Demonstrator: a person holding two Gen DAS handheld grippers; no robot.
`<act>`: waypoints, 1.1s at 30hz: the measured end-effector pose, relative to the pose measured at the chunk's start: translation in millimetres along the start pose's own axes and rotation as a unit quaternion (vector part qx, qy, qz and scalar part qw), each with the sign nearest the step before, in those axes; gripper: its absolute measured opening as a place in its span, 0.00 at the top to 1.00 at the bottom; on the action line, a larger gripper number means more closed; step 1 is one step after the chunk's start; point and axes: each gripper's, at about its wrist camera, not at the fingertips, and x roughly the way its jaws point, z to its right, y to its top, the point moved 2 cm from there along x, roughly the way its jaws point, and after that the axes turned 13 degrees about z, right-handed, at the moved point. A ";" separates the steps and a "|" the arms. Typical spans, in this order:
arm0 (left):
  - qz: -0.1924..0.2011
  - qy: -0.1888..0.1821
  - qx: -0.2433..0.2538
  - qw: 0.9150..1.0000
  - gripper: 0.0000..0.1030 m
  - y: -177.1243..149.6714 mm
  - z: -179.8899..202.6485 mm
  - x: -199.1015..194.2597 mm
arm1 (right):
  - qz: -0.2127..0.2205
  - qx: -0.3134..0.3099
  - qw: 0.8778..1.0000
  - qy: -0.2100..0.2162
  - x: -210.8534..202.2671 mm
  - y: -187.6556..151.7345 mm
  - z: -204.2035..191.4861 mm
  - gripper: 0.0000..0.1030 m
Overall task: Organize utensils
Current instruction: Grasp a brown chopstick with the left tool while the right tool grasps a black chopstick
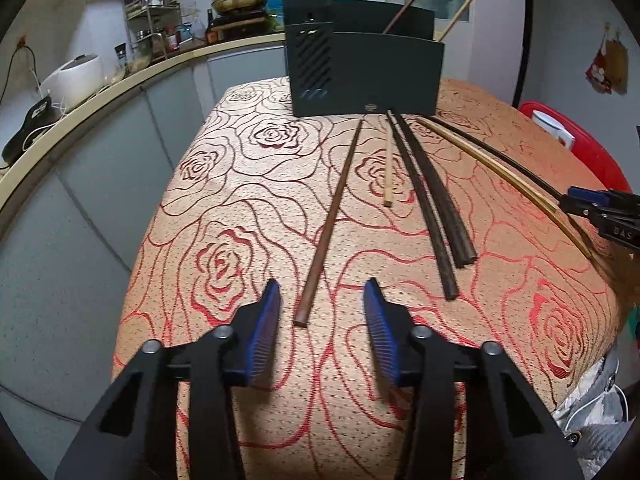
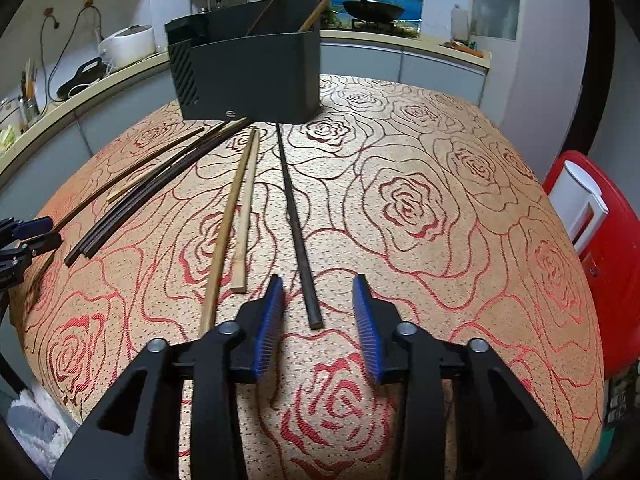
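A rose-patterned cloth [image 1: 248, 216] is covering the bench in a small kitchen, and both claws are hanging low over its near edge. The left claw [image 1: 322, 304] is standing apart, its blue pads either side of the butt end of a reddish-brown chopstick [image 1: 332, 216] without touching it. The right claw [image 2: 318, 300] is likewise apart, straddling the near end of a black chopstick [image 2: 294, 216] lying on the cloth.

By my reading, the pick-up step is in hand: each claw is lining up on one stick. The next move is calling for a little more drop, then closing squarely across the thin shaft so it does not roll or slip out.

Further out, more chopsticks are lying loose: a dark pair [image 1: 432, 208], a pale short one [image 1: 389, 168], and a long tan one [image 2: 228, 224]. Beyond them the dark holder [image 1: 384, 76] is standing with two sticks already upright inside. A counter [image 1: 100, 92] with a rice cooker [image 1: 74, 76] is curving behind, and a red chair [image 2: 612, 264] is sitting beside the bench.
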 end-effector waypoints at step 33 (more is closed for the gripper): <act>0.038 -0.007 0.013 0.999 0.94 28.6 2.3 -20.9 | 0.024 0.018 0.999 0.022 -15.6 14.9 -0.5 0.91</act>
